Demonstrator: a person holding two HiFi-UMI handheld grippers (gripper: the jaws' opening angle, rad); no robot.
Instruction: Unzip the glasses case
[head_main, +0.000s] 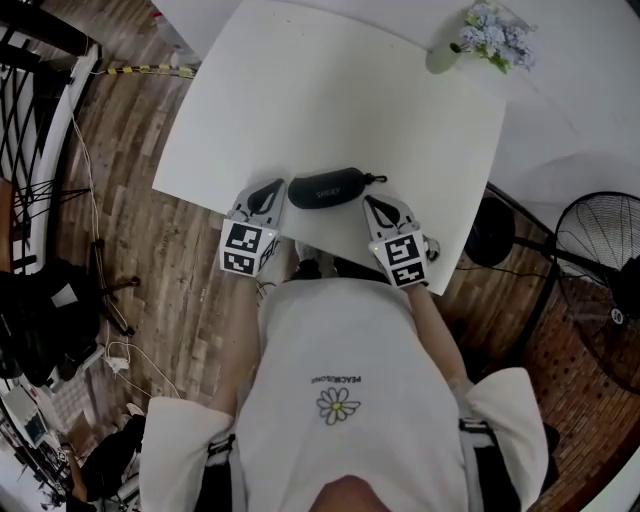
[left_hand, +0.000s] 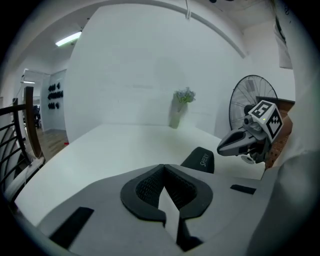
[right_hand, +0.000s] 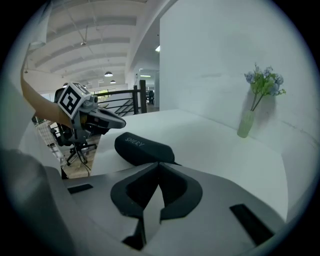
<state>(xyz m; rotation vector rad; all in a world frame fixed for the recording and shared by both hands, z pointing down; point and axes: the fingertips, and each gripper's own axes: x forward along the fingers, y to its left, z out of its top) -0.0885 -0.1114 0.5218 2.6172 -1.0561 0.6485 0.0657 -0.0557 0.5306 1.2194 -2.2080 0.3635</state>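
Flanking the glasses case (head_main: 327, 188), the left gripper (head_main: 272, 190) and right gripper (head_main: 372, 205) are held clenched, empty; if left so, the case could be pushed off the table (head_main: 230, 150) edge.

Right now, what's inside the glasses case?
The glasses case lies closed on the white table, so only its black outer shell shows. Whatever it holds is covered.

Table (head_main: 330, 90): white, square top.
Vase (head_main: 441, 57): pale green, upright at the tabletop's far right corner, holding pale blue flowers (head_main: 495, 35).
Fan (head_main: 603, 290): black, standing on the floor off the tabletop's right edge.
Floor (head_main: 195, 270): wood planks; thin cables (head_main: 85, 180) trail left of the table.
Railing (head_main: 25, 130): black, far left.
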